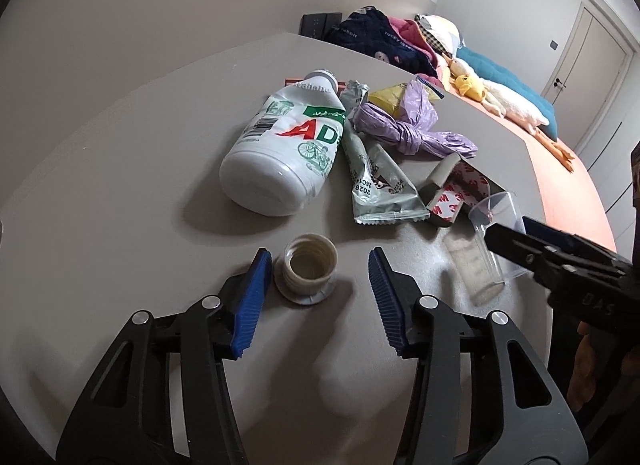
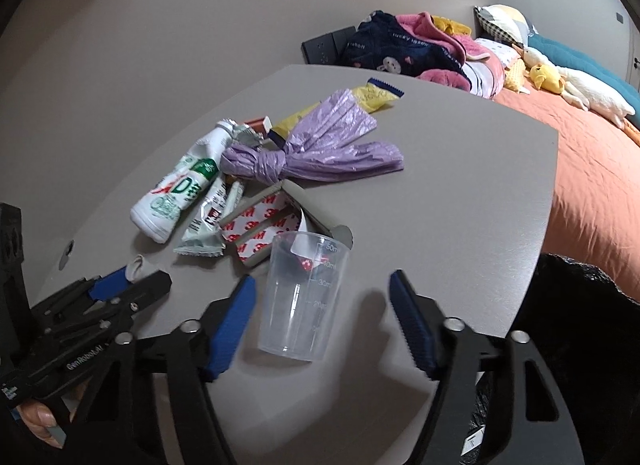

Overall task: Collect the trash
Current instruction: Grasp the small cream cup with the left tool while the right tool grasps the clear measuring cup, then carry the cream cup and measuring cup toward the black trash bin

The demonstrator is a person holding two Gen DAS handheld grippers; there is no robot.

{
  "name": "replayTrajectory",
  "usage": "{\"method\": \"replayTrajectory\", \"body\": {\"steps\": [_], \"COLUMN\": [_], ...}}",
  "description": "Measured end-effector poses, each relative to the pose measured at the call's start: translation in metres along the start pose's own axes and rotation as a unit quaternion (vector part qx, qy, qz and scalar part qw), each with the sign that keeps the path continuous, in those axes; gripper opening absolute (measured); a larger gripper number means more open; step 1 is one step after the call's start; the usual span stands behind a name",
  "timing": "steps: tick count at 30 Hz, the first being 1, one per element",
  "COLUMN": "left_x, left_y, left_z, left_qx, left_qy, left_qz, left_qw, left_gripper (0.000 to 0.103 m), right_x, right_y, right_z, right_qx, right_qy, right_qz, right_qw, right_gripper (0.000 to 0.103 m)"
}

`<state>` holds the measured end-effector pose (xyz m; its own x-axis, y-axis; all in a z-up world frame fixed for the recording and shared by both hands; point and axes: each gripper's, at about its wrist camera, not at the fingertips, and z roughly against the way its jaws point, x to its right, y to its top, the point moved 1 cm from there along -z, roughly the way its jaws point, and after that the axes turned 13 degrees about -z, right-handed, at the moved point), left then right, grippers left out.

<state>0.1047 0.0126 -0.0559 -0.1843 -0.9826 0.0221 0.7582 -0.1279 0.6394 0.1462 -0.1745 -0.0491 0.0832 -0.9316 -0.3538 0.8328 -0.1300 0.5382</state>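
Trash lies on a grey table [image 1: 120, 153]. A white AD bottle [image 1: 284, 149] lies on its side. Beside it are a grey-green wrapper [image 1: 376, 181], a knotted purple bag [image 1: 408, 125], a yellow wrapper [image 1: 386, 99] and 3M tape pieces [image 1: 452, 193]. A small white cap [image 1: 310, 267] sits open side up between the fingers of my open left gripper [image 1: 318, 265]. A clear measuring cup [image 2: 304, 297] stands between the fingers of my open right gripper [image 2: 324, 289], untouched. The cup [image 1: 492, 241] and right gripper [image 1: 516, 241] also show in the left wrist view.
A bed with an orange sheet [image 2: 592, 169] runs along the table's right side, with a clothes pile [image 2: 420, 49], a yellow plush [image 2: 544, 79] and a white duck plush [image 2: 588, 93]. A black trash bag [image 2: 580, 337] sits at the table's right edge. A black wall socket [image 2: 328, 45] is behind the table.
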Motion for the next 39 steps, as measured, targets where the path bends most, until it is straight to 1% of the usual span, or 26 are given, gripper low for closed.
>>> {"method": "replayTrajectory", "body": {"steps": [1, 2, 3, 4, 5, 9, 14, 21, 39], "left_x": [0.000, 0.000, 0.000, -0.001, -0.001, -0.001, 0.001, 0.009, 0.051], "left_y": [0.000, 0.001, 0.001, 0.001, 0.001, 0.000, -0.002, -0.002, 0.001], "left_z": [0.000, 0.000, -0.001, -0.001, -0.001, 0.000, 0.009, 0.028, 0.065], "left_qx": [0.000, 0.000, 0.000, 0.001, 0.001, 0.002, 0.013, 0.030, 0.063], "left_qy": [0.001, 0.002, 0.004, 0.002, -0.002, 0.003, 0.001, -0.004, -0.019], "left_qz": [-0.001, -0.002, -0.003, -0.003, -0.003, 0.002, 0.008, 0.011, -0.013], "left_qw": [1.0000, 1.0000, 1.0000, 1.0000, 1.0000, 1.0000, 0.9999, 0.9995, 0.9977], "left_gripper": [0.049, 0.046, 0.040, 0.037, 0.030, 0.030, 0.030, 0.030, 0.030], "right_x": [0.001, 0.001, 0.001, 0.002, 0.003, 0.002, 0.001, 0.000, 0.007], "right_y": [0.000, 0.000, -0.001, -0.002, -0.002, -0.004, -0.006, -0.007, -0.014], "right_z": [-0.002, -0.002, -0.002, -0.002, -0.002, 0.000, 0.008, 0.030, 0.093], "right_qx": [-0.005, 0.000, -0.003, -0.005, -0.006, -0.009, -0.007, 0.011, 0.053], "right_qy": [0.003, 0.001, 0.004, 0.011, 0.015, 0.023, 0.039, 0.050, 0.066], "right_qz": [-0.001, 0.003, 0.005, 0.004, 0.001, 0.001, -0.003, -0.002, 0.003], "right_qw": [1.000, 1.000, 1.000, 1.000, 1.000, 1.000, 0.999, 0.999, 0.996], "right_gripper": [0.056, 0.046, 0.040, 0.040, 0.040, 0.039, 0.039, 0.039, 0.039]}}
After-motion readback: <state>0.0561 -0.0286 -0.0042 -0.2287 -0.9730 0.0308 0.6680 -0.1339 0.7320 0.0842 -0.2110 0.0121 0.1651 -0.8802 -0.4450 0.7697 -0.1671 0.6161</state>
